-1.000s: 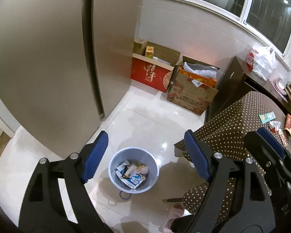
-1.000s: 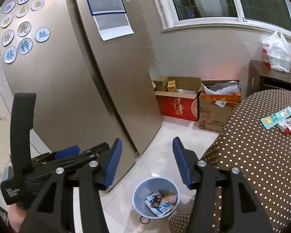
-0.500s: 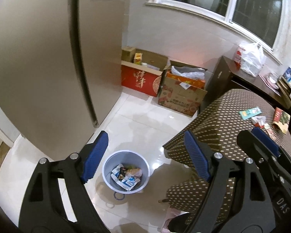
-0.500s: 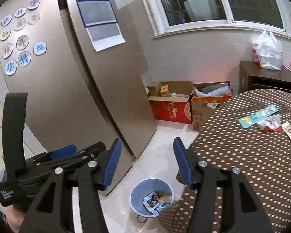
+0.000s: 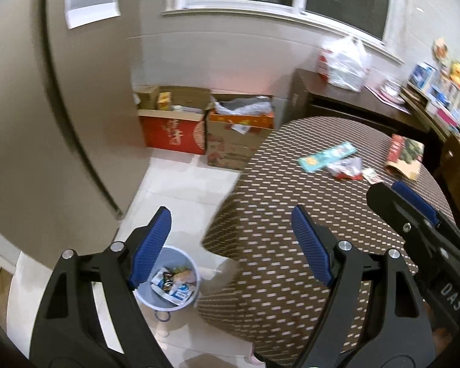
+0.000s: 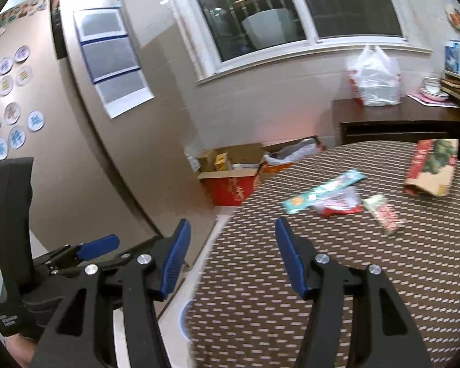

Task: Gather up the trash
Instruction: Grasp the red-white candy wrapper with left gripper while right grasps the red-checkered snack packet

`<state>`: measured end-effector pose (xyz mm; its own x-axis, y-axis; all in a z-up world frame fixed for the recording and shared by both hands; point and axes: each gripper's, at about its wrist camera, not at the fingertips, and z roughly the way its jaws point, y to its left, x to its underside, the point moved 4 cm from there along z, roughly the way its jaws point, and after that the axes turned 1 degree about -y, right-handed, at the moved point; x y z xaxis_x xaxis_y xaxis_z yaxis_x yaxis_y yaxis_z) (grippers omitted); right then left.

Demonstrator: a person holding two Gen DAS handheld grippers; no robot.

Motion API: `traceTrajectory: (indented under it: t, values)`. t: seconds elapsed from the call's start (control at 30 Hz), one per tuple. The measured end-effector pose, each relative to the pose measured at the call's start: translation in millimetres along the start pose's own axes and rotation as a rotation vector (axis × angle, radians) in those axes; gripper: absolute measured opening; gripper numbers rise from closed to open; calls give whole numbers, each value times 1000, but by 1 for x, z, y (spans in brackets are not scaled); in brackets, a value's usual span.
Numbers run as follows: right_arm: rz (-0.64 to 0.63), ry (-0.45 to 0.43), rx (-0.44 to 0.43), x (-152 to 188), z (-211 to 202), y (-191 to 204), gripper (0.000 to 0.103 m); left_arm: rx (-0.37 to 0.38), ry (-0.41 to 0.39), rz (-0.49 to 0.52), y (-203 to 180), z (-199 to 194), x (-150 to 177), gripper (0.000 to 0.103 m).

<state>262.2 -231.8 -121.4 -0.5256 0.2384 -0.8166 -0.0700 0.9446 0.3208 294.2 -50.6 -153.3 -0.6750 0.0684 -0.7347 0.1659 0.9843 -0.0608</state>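
Note:
A grey-blue trash bin [image 5: 174, 288] with wrappers inside stands on the floor beside the dotted brown table [image 5: 291, 208]. On the tabletop lie a teal wrapper [image 6: 322, 190], a crumpled red-and-white wrapper [image 6: 337, 205], a small pale packet [image 6: 383, 216] and a red-and-brown paper carton [image 6: 432, 165]. My left gripper [image 5: 231, 217] hangs open over the table's edge, above the bin, with nothing between its pads. My right gripper [image 6: 232, 230] is open and empty too, at the table's near edge, well short of the wrappers. Only a sliver of the bin's rim [image 6: 182, 319] shows in the right wrist view.
A tall beige fridge [image 5: 46, 122] fills the left. Open cardboard boxes [image 5: 205, 132] stand against the far wall under the window. A dark sideboard [image 6: 398, 119] behind the table carries a white plastic bag [image 6: 374, 79]. White tile floor runs between fridge and table.
Both views have swung right and a little upward. The bin slid toward the lower left, and the tabletop with its wrappers came into fuller view. Neither gripper's jaws visibly changed.

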Motion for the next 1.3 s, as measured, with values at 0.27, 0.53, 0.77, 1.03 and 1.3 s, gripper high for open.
traceTrajectory:
  t: [0.27, 0.53, 0.77, 1.03, 1.3]
  values:
    - [54, 20, 127, -5, -10, -84, 57, 62, 51, 116, -77, 34, -3, 80]
    - [88, 75, 235, -10, 1, -147, 57, 46, 57, 313, -139, 77, -9, 80]
    - [84, 162, 256, -9, 33, -171, 57, 68, 73, 402, -165, 115, -16, 80]
    - [89, 210, 262, -8, 59, -186, 57, 64, 83, 435, -174, 151, -27, 79]
    - [79, 233, 255, -9, 72, -186, 57, 119, 95, 445, -184, 171, -29, 59]
